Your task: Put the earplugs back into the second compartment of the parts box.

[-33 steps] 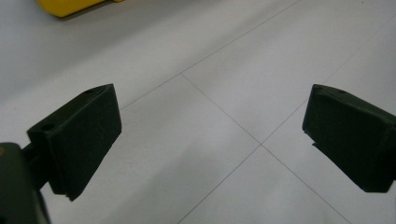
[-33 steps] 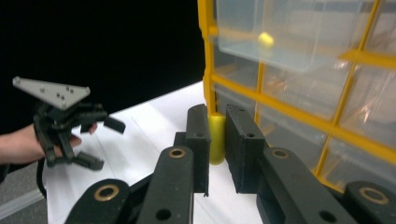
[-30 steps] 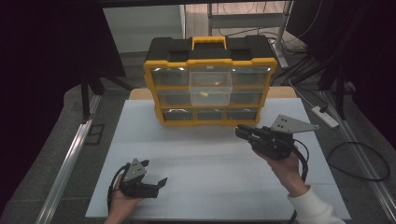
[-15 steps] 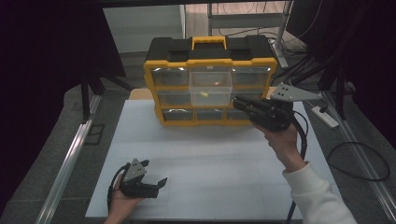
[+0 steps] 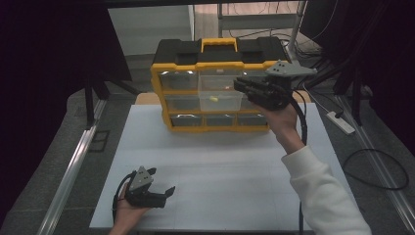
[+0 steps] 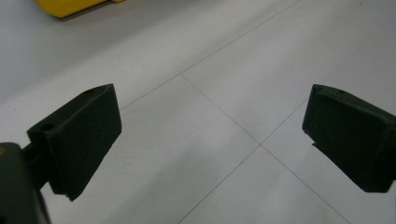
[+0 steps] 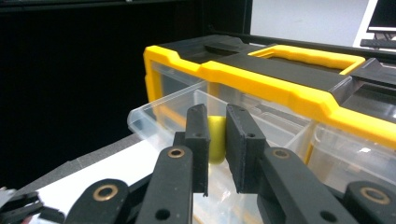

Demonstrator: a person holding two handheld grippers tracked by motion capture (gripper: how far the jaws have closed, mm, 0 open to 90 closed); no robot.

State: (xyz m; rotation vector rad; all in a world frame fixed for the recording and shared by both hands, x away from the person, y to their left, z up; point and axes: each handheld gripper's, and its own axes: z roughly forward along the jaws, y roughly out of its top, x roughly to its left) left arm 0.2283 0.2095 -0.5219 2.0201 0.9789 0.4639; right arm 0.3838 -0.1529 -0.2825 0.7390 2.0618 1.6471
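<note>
A yellow and black organizer case (image 5: 218, 63) with clear drawers stands at the back of the white table (image 5: 220, 156). Its middle drawer (image 5: 220, 100) is pulled out, and a small yellow item (image 5: 214, 99) lies in it. My right gripper (image 5: 238, 86) is raised in front of the case's right drawers and points left over the pulled-out drawer. In the right gripper view, the right gripper (image 7: 215, 112) is shut on a small yellow piece (image 7: 216, 140) just above the drawer's rim (image 7: 154, 109). My left gripper (image 5: 163, 180) rests open near the table's front left, with only bare table between its jaws (image 6: 210, 135).
Dark curtains stand at both sides. A metal rail (image 5: 73, 166) runs along the table's left edge. A power strip (image 5: 341, 122) and a looped cable (image 5: 377, 169) lie on the floor at the right. A wide stretch of table lies between the two hands.
The right hand has risen and moved away from the person toward the case, from low over the table's right side to in front of the upper drawers. The left gripper has stayed put.
</note>
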